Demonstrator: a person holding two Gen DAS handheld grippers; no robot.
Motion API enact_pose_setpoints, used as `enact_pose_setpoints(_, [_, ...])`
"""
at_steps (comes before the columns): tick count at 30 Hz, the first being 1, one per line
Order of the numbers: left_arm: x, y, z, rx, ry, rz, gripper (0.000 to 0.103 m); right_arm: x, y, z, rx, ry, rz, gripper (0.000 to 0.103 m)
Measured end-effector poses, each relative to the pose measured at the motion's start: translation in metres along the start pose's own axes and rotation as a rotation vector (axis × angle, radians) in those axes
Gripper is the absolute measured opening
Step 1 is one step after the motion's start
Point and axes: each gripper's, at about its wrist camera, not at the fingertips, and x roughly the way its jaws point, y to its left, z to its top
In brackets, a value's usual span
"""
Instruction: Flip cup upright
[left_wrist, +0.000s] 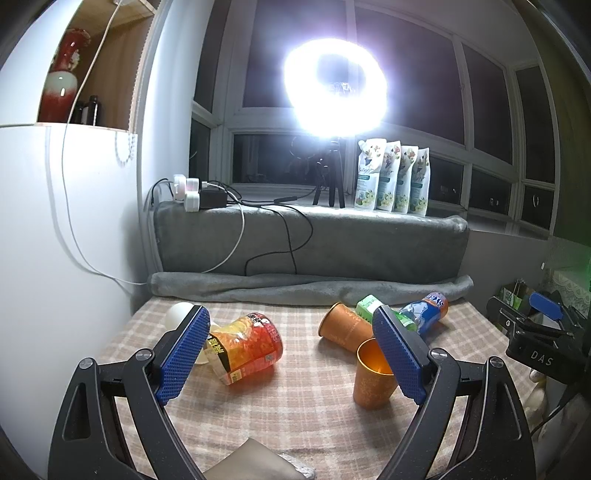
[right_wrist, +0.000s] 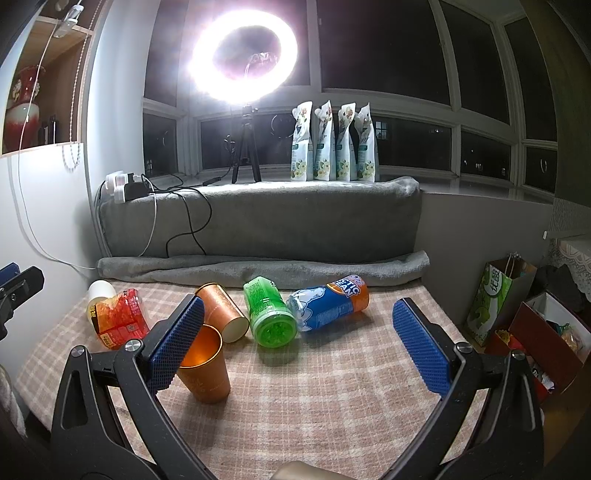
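Left wrist view: we are holding the left gripper spread wide, nothing between its blue pads. From left: white paper cup and red-orange noodle tub lying toppled; a copper-orange metal cup is lying on its side, mouth toward us, on the checked cloth; beside it an identical cup is standing upright. Right gripper is likewise gaping, empty. We judge it best to be pinching the fallen cup across its wall mid-body, lifting clear of the upright neighbour before rotating.
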Motion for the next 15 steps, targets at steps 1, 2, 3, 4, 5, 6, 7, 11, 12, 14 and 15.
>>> enact_pose_setpoints(1, [-0.0004, -0.0005, -0.0003, 0.000, 0.000, 0.000, 0.090, 0.0000, 0.0003, -0.0001, 0.000, -0.001, -0.001, 0.103])
enact_pose_setpoints(2, [-0.0002, -0.0001, -0.0001, 0.000, 0.000, 0.000, 0.090, 0.0000, 0.0003, -0.0001, 0.001, -0.001, -0.001, 0.103])
enact_pose_setpoints(3, [0.0000, 0.0000, 0.0000, -0.001, 0.000, 0.000, 0.090, 0.0001, 0.0000, -0.0001, 0.001, -0.001, -0.002, 0.103])
enact_pose_setpoints(4, [0.0001, 0.0001, 0.0001, -0.001, 0.000, 0.000, 0.090, 0.0002, 0.0002, -0.0002, 0.001, -0.001, -0.001, 0.103])
enact_pose_setpoints(5, [0.0002, 0.0001, 0.0000, -0.002, 0.001, 0.000, 0.090, 0.0003, 0.0002, -0.0002, 0.000, 0.000, 0.000, 0.103])
enact_pose_setpoints(6, [0.0002, 0.0001, 0.0001, -0.002, 0.000, -0.001, 0.090, 0.0004, 0.0001, -0.0003, 0.000, 0.000, -0.001, 0.103])
enact_pose_setpoints(7, [0.0002, 0.0001, 0.0001, -0.001, 0.000, 0.000, 0.090, 0.0003, 0.0001, -0.0002, 0.000, 0.000, -0.001, 0.103])
enact_pose_setpoints(11, [-0.0002, -0.0005, -0.0002, -0.002, -0.001, 0.001, 0.090, 0.0007, 0.0001, -0.0020, 0.000, 0.003, -0.001, 0.103])
enact_pose_setpoints(12, [0.0001, 0.0002, 0.0001, -0.002, 0.000, 0.001, 0.090, 0.0004, 0.0001, -0.0034, 0.001, 0.004, -0.001, 0.103])
enact_pose_setpoints(14, [-0.0001, 0.0000, 0.0000, 0.000, -0.003, 0.002, 0.090, 0.0011, 0.0004, -0.0028, 0.000, 0.002, -0.002, 0.103])
enact_pose_setpoints(15, [-0.0005, 0.0004, -0.0001, 0.001, -0.005, 0.004, 0.090, 0.0012, 0.0005, -0.0027, 0.000, 0.002, -0.002, 0.103])
